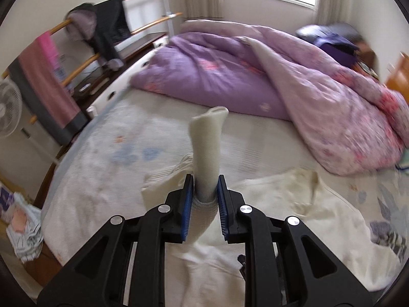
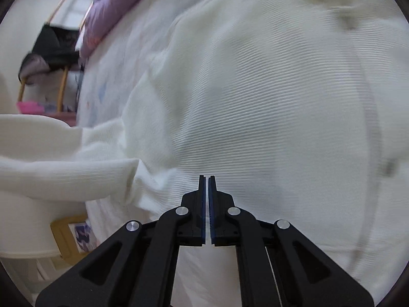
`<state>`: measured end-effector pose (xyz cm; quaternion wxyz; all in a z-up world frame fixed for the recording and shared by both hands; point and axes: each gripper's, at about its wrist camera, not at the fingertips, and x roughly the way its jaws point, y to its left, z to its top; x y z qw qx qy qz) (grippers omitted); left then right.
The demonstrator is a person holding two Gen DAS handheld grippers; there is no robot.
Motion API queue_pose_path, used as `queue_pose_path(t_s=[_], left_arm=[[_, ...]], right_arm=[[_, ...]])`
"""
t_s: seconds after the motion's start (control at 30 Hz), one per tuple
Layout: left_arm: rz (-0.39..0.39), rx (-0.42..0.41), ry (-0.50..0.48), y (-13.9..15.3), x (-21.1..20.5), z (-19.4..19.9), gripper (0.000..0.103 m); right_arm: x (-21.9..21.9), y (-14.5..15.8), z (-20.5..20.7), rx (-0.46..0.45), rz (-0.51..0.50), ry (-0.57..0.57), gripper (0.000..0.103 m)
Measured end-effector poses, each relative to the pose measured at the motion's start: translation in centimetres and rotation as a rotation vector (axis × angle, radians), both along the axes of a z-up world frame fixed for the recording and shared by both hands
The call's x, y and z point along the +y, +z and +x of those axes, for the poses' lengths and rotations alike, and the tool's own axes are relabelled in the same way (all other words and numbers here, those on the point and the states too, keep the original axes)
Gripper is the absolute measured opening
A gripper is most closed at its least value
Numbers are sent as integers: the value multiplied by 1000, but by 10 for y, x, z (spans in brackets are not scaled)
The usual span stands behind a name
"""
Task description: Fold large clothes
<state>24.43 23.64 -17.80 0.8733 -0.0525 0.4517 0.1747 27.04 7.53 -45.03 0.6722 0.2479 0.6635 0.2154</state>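
Left wrist view: the left gripper (image 1: 205, 194) clamps a cream sleeve (image 1: 207, 140), the cuff poking up past the blue pads toward 12 o'clock. The rest of the sweater (image 1: 294, 204) lies rumpled on the bed (image 1: 102, 168), spreading from the jaws toward 3 o'clock. A purple quilt (image 1: 230, 71) is heaped at 12 to 2 o'clock, well apart from the sweater; a rack (image 1: 84, 41) hung with clothes stands at 10 o'clock beside the bed.

Right wrist view: the right gripper (image 2: 207, 179) is clenched, its jaws all but touching; whether a thin layer of knit is pinched between them cannot be told. Ribbed sweater cloth (image 2: 255, 102) fills the frame from 12 to 5 o'clock. A sleeve (image 2: 64, 174) crosses at 9 o'clock, and the quilt (image 2: 115, 2) shows at 11 o'clock.

The step in hand looks to be carrying the sleeve across the body. Done well, the left grip should stay firm near the cuff, the sleeve should be drawn taut and laid flat along the body, and the right gripper should pin the body so that it does not drag. The blur suggests speed; slowing before the lay-down would keep the fold square.
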Motion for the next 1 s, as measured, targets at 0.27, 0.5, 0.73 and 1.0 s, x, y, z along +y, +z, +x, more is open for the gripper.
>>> queue_pose_path(t_s=[0.27, 0.5, 0.73, 1.0], left_arm=[[-53, 50, -239, -55, -118, 34, 2], [-174, 160, -146, -112, -70, 12, 54], [-304, 322, 64, -172, 45, -34, 54], [-646, 413, 208, -246, 101, -79, 60]], right_arm=[[-163, 26, -25, -56, -62, -283, 2], [-206, 18, -22, -3, -42, -340, 17], [-119, 15, 57, -32, 83, -176, 57], [-30, -39, 126, 137, 173, -156, 53]])
